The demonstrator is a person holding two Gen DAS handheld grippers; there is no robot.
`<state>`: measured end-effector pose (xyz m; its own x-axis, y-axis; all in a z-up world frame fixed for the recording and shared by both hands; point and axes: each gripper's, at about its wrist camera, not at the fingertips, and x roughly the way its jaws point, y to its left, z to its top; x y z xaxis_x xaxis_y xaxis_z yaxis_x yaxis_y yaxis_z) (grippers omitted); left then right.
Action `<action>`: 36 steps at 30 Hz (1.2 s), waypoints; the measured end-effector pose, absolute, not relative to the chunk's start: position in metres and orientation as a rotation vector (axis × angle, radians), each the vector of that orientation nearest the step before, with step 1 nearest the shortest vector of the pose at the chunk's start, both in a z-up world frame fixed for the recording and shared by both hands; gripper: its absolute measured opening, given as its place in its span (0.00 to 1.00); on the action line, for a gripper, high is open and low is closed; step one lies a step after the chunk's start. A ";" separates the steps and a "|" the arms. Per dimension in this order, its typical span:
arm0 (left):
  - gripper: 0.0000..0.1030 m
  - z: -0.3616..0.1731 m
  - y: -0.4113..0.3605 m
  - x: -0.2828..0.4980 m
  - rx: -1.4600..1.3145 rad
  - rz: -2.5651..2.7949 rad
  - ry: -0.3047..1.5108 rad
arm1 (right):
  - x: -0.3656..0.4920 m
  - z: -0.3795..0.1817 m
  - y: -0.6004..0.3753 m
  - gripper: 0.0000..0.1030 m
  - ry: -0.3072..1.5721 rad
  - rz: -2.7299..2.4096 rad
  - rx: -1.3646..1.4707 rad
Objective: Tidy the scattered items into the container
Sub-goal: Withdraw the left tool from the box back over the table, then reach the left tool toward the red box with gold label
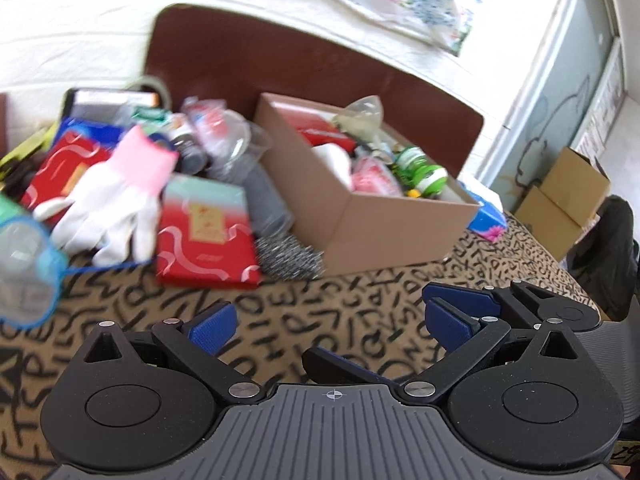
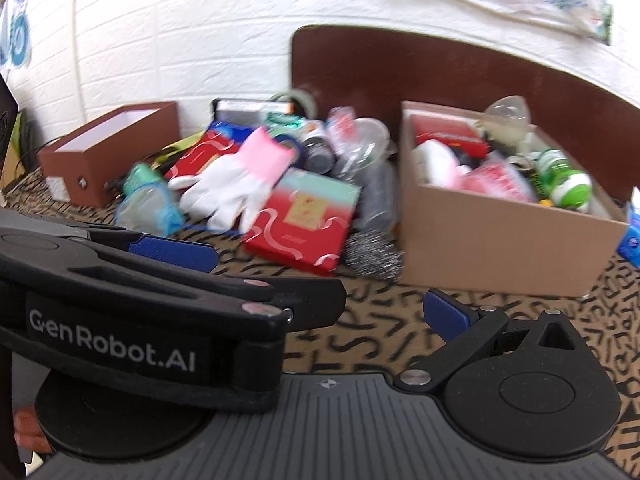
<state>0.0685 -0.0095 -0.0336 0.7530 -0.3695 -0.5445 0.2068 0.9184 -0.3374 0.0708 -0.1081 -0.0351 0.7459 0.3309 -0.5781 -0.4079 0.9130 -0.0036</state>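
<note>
A brown cardboard box (image 1: 384, 232) (image 2: 500, 256) stands on the patterned table, part filled with a green bottle (image 1: 424, 172), a red pack and other items. Left of it lies a scattered pile: a white and pink glove (image 1: 116, 196) (image 2: 236, 184), a red and teal flat box (image 1: 204, 232) (image 2: 304, 216), a steel scourer (image 1: 288, 260) (image 2: 372, 256), clear plastic cups (image 1: 236, 140). My left gripper (image 1: 332, 320) is open and empty, short of the pile. My right gripper (image 2: 320, 292) is open and empty; the left gripper crosses over its left finger.
A small brown open box (image 2: 108, 152) stands at the far left by the white brick wall. A brown chair back (image 1: 280, 68) rises behind the table. A blue pack (image 1: 486, 216) lies right of the cardboard box. Cardboard cartons (image 1: 560, 200) stand on the floor at the right.
</note>
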 end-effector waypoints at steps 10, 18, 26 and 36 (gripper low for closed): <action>1.00 -0.048 0.027 0.062 -0.297 -0.297 0.663 | 0.072 -0.046 -0.076 1.00 0.631 0.461 -0.146; 1.00 -0.065 0.049 0.089 -0.357 -0.268 0.697 | 0.094 -0.062 -0.070 1.00 0.660 0.450 -0.175; 1.00 -0.076 0.062 0.118 -0.336 -0.232 0.716 | 0.120 -0.078 -0.073 0.98 0.686 0.455 -0.113; 0.83 -0.089 0.069 0.163 -0.286 -0.204 0.746 | 0.154 -0.093 -0.074 0.82 0.684 0.483 -0.081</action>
<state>0.1628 0.0688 -0.0891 0.7178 -0.2821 -0.6366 0.0806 0.9417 -0.3265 0.1542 -0.0743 -0.0932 0.6695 0.4024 -0.6244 -0.4543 0.8868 0.0843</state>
